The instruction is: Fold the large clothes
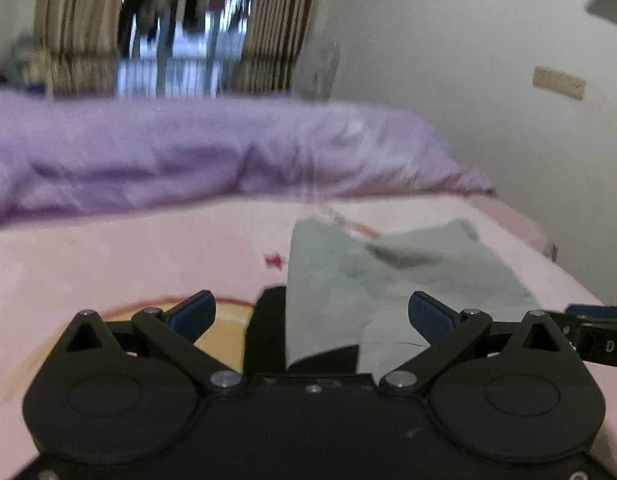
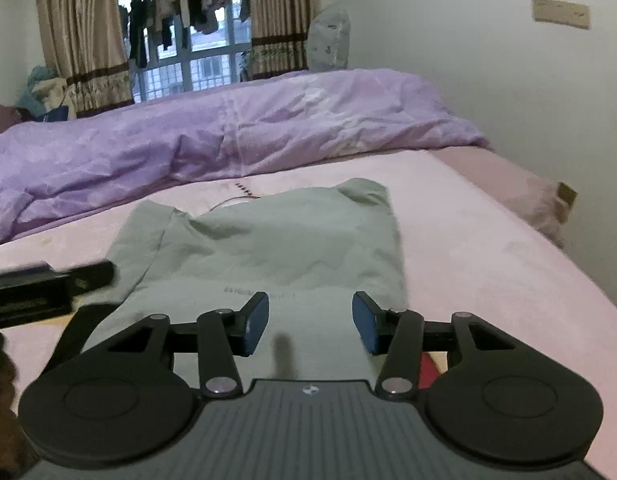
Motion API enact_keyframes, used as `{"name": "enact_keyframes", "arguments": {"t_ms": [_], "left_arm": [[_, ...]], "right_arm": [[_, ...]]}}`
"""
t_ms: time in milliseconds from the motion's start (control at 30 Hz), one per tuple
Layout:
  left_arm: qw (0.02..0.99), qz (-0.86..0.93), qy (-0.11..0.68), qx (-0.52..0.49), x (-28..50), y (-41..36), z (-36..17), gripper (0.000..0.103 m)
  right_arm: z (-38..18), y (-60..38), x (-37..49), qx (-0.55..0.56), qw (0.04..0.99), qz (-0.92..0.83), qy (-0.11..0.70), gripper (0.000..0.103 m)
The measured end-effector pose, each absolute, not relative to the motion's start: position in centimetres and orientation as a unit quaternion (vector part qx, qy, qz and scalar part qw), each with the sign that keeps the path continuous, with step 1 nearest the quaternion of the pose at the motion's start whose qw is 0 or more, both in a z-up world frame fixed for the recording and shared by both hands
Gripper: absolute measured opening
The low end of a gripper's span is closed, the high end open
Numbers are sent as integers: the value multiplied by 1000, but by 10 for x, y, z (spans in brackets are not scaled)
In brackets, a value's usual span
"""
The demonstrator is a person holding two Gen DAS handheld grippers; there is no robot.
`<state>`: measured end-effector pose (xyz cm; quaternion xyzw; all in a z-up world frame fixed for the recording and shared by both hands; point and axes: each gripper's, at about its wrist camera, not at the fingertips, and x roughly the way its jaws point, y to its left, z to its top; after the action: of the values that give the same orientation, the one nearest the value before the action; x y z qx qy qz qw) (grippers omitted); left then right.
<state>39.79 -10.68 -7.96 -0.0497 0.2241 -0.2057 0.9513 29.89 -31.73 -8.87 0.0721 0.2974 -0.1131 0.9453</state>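
Observation:
A pale green garment point(image 2: 268, 248) lies spread on the pink bed sheet point(image 2: 488, 248), its far corners slightly bunched. My right gripper point(image 2: 310, 322) hovers over its near part, blue pads point(image 2: 255, 322) apart with nothing between them. In the left wrist view the garment point(image 1: 408, 276) looks blurred, one fold standing up near the middle, and something dark point(image 1: 268, 328) shows under its near edge. My left gripper point(image 1: 310, 314) stands wide open just above that edge, not touching the cloth. Each gripper shows at the edge of the other's view: the left gripper point(image 2: 48, 284), the right gripper point(image 1: 596, 320).
A crumpled purple duvet point(image 2: 228, 140) runs across the far side of the bed. The bed's right edge point(image 2: 548, 200) lies close to a white wall point(image 2: 488, 80). Behind are striped curtains point(image 2: 80, 40), a window with hanging laundry, and a wrapped upright object point(image 2: 330, 40).

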Motion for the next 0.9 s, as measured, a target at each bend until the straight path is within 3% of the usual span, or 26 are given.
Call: {"name": "enact_keyframes", "arguments": {"t_ms": [167,267,367,467,533,900], "left_arm": [[927,-209,309,-40,354,-100,-103,103],[909,-199,366,-15,346,-103,-136,103],[897,-189,399,-26,348,-93,-122,103],[913,-154,375,52,326,-93,-92,103],[914,-157,367,65,312,-91,-73,103],[912,-182,359,76,270,-94,-34,103]], "right_arm": [[-108,-305,262,98,928,-104,343,60],[-132,-288,258,54,927,-113,353,63],[-124,-278,260,28,919,-120,375,63],[-97,-272,249,36,909,-110,400,73],[-82,-266,233,37,911,-123,391,92],[-51,-268,184,76,909,-133,387,92]]}}
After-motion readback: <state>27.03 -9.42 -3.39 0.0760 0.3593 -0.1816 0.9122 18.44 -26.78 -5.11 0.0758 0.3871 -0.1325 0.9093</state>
